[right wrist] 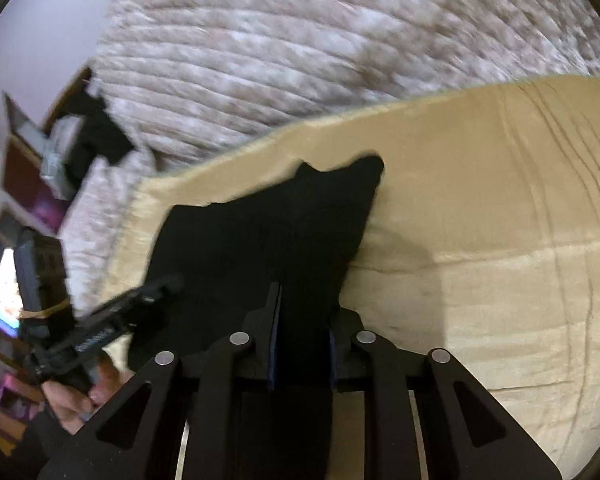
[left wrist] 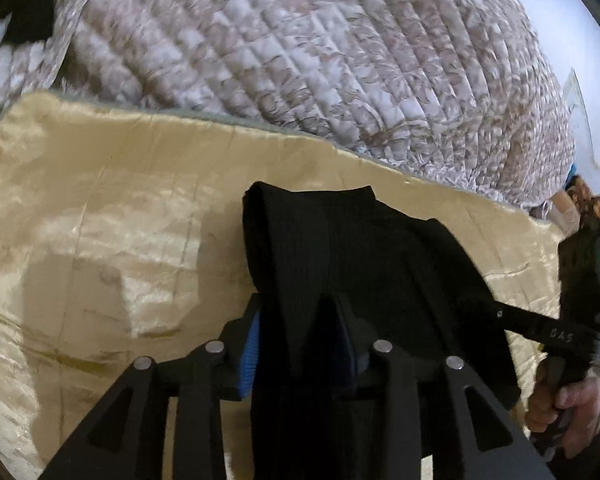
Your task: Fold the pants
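Quilt (left wrist: 300, 40) covers the far bed; gold sheet (left wrist: 100, 200) nearer as folding surface. Black pants (left wrist: 340, 248) held over the sheet, left gripper (left wrist: 300, 344) and right gripper (right wrist: 302, 340) each clamped on cloth, probably carrying a fold over.

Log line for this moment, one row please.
step: fold pants | left hand-held gripper: shut on pants | right hand-held gripper: shut on pants | pants: bunched, over tan sheet | behind: quilt
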{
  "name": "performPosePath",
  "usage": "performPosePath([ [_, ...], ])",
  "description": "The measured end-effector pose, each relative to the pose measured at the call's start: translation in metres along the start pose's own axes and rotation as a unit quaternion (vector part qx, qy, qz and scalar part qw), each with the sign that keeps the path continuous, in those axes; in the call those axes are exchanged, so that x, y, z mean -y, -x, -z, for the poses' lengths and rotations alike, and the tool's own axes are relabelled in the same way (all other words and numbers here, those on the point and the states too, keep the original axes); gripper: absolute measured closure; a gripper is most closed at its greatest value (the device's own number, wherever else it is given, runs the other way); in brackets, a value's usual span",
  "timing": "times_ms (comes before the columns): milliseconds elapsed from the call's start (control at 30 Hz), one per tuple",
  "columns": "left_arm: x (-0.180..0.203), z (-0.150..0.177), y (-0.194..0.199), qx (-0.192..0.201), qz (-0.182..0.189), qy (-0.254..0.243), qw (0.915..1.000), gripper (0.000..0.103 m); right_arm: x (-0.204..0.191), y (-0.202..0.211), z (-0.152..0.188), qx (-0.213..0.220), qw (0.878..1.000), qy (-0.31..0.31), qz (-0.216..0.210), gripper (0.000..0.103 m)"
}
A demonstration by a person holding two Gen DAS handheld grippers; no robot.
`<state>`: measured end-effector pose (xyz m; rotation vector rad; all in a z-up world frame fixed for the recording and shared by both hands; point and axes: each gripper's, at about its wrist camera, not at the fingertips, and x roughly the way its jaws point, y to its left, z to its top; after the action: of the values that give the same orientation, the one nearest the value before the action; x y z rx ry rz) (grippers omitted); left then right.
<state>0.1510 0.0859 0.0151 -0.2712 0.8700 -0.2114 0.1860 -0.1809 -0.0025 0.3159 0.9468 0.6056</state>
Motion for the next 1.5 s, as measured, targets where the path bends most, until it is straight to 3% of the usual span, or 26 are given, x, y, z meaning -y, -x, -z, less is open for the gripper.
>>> performPosePath([
  [100,-0.007,0.0,0.016,0.019,-0.028,0.011,0.9994,0.067,0.008,0.006,0.002,0.001,1.0,-0.003,0.02,0.072],
  [167,-0.009,0.004,0.03,0.03,-0.034,0.023,0.9987,0.067,0.002,0.024,0.003,0.026,0.998,0.015,0.05,0.072],
  [333,0.015,0.03,0.064,0.059,-0.008,0.008,0.9982,0.069,-0.032,0.054,0.019,0.059,0.994,0.071,0.063,0.074],
  [500,0.044,0.067,0.065,0.045,-0.016,-0.047,0.9977,0.069,-0.062,0.053,0.055,0.041,0.987,0.136,0.075,0.078],
  [567,0.044,0.076,0.055,0.033,-0.037,-0.061,0.9969,0.069,-0.065,0.043,0.07,0.019,0.984,0.154,0.085,0.078],
  [667,0.045,0.079,0.055,0.042,-0.038,-0.069,0.996,0.069,-0.062,0.034,0.082,0.009,0.979,0.177,0.104,0.078],
  [867,0.041,0.082,0.06,0.049,-0.046,-0.074,0.995,0.069,-0.063,0.043,0.085,0.013,0.979,0.171,0.111,0.078],
  [967,0.027,0.079,0.057,0.04,-0.042,-0.048,0.9972,0.067,-0.063,0.059,0.085,0.032,0.981,0.158,0.105,0.078],
  [1100,0.021,0.075,0.06,0.039,-0.042,-0.035,0.9978,0.064,-0.06,0.047,0.087,0.003,0.979,0.162,0.121,0.078],
  [1267,0.02,0.069,0.07,0.054,-0.054,-0.027,0.9967,0.065,-0.064,0.065,0.077,0.041,0.981,0.148,0.115,0.078],
  [1400,0.028,0.062,0.071,0.063,-0.039,-0.028,0.9969,0.065,-0.058,0.066,0.074,0.049,0.981,0.142,0.123,0.078],
  [1500,0.039,0.061,0.052,0.039,-0.045,-0.047,0.9972,0.065,-0.051,0.053,0.07,0.031,0.984,0.132,0.119,0.078],
])
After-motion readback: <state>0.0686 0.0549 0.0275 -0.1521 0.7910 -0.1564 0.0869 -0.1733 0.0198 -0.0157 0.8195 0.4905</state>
